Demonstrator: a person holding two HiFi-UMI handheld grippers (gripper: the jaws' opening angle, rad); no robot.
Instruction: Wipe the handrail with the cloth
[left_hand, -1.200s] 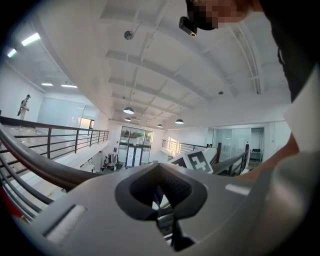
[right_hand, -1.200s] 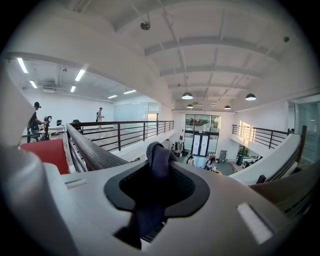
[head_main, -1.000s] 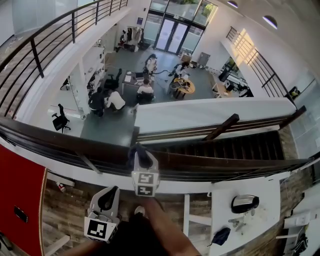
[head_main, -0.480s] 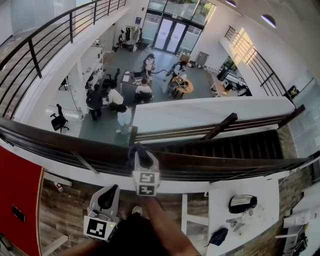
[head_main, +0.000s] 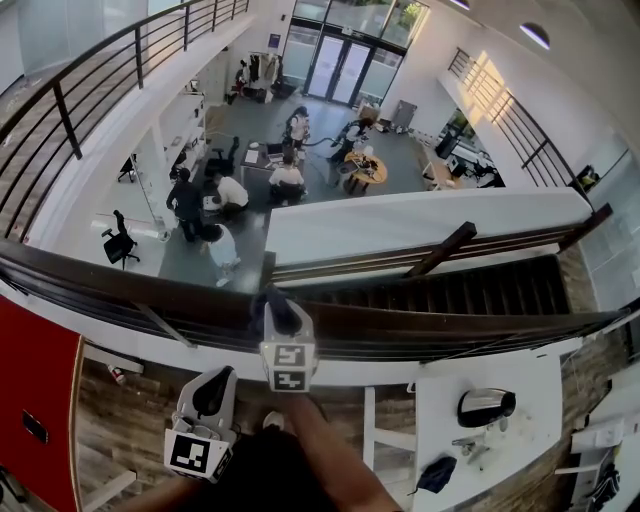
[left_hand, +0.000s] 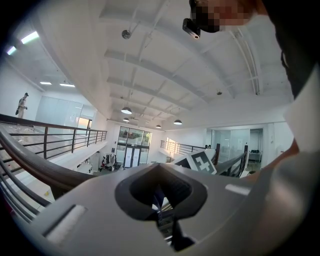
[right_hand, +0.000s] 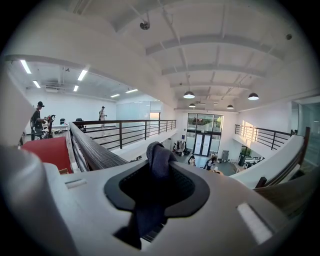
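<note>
**Dark wood rail, grey-blue cloth on top of it**

Dark brown wood runs right across the head view: that's the handrail (head_main: 120, 283), curving from the left edge to the far right, high above an open office floor with people (head_main: 215, 192) at desks down below.

Off to the left, a red panel (head_main: 40, 395) sits under the rail. Next along, the left gripper (head_main: 213, 388) hangs low, on the near side of the rail and well apart from it. Its own view shows the fingers drawn together with nothing between them, only a thin slit of daylight.

Now the middle, and here's the action: the right gripper (head_main: 279, 308) reaches up to the handrail, jaws clamped on the cloth (head_main: 270, 299). The cloth bunches out past the fingertips and sits over the rail's top. In the right gripper view the fabric fills the gap between the jaws, with the rail stretching away to the left.

Further right, a staircase (head_main: 470, 293) drops away behind the rail.
</note>
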